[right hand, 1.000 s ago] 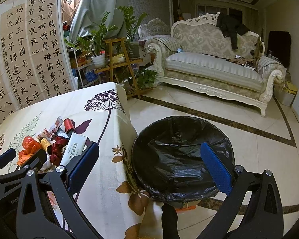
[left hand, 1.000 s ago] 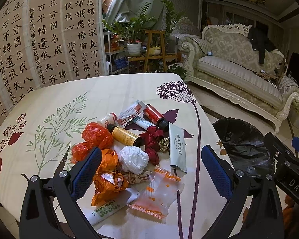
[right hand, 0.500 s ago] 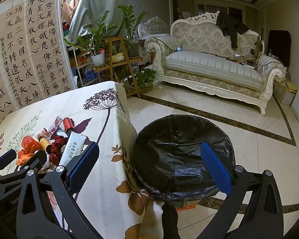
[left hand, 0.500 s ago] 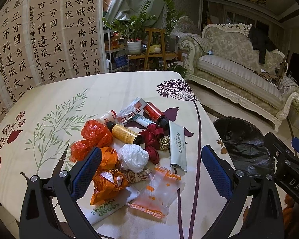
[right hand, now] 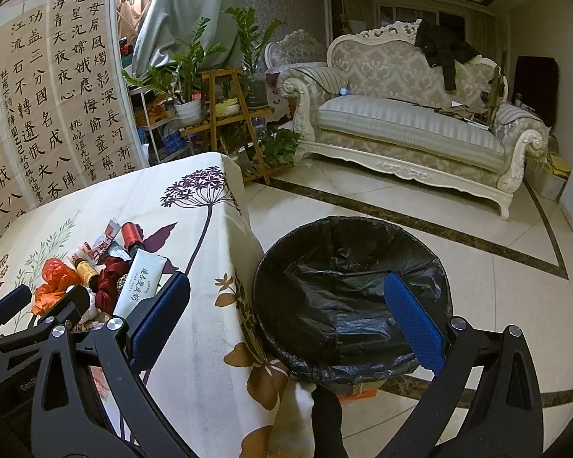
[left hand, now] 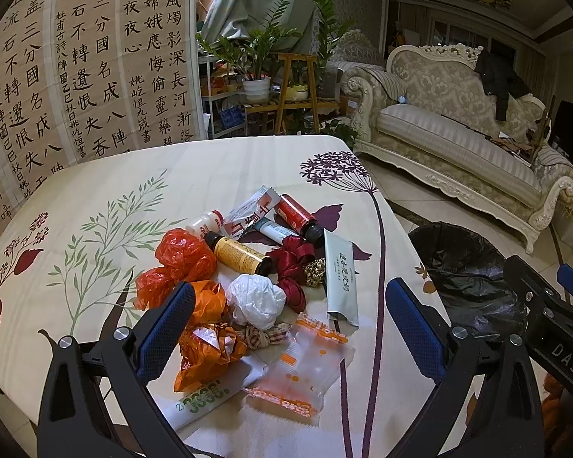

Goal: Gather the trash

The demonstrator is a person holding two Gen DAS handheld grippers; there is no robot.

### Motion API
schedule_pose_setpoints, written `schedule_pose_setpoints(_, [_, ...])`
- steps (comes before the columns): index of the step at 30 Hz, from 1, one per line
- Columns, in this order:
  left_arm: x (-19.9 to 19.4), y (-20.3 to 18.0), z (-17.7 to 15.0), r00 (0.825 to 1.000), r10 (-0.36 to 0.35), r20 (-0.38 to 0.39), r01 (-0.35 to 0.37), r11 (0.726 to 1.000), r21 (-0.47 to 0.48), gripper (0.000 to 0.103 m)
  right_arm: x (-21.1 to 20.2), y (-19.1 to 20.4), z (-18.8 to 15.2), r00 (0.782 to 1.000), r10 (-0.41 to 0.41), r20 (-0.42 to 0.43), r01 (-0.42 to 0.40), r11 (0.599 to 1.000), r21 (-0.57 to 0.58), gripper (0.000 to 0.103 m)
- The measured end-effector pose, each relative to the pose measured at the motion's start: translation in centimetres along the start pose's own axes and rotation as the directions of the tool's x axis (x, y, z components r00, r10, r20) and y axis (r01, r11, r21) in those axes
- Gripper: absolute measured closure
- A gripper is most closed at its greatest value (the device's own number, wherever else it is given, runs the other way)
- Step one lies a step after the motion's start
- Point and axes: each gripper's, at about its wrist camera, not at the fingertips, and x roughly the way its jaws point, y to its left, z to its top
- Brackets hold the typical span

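A heap of trash lies on the flowered tablecloth [left hand: 217, 175]: orange plastic bags [left hand: 185, 255], a white crumpled bag [left hand: 256, 301], a yellow bottle [left hand: 240, 255], a red bottle [left hand: 296, 213], a red ribbon [left hand: 290, 263], a pale green sachet [left hand: 340, 278], a clear orange-printed wrapper [left hand: 305, 366]. My left gripper [left hand: 290, 328] hovers open just above the near side of the heap, holding nothing. My right gripper [right hand: 286, 316] is open and empty over the table's edge, above a bin lined with a black bag [right hand: 347, 297].
The bin [left hand: 466, 267] stands on the tiled floor right of the table. A cream sofa [right hand: 408, 129], a wooden plant stand [right hand: 225, 114] with potted plants and a calligraphy screen [left hand: 76, 68] lie beyond the table.
Both views have shifted only slightly; the heap sits a touch higher in the left wrist view. Neither gripper has taken hold of anything.
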Motion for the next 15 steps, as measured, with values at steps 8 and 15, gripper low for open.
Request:
schedule_pose_setpoints(8, [-0.02, 0.01, -0.18, 1.0, -0.002, -0.006, 0.002, 1.0, 0.001, 0.006, 0.0, -0.05, 0.03, 1.0, 0.0, 0.0, 0.0, 1.0, 0.001, 0.004])
schedule_pose_setpoints(15, [-0.11, -0.08, -0.32, 1.0, -0.002, -0.009, 0.002, 1.0, 0.011, 0.006, 0.02, -0.04, 0.0, 1.0, 0.001, -0.002, -0.001, 1.0, 0.001, 0.004])
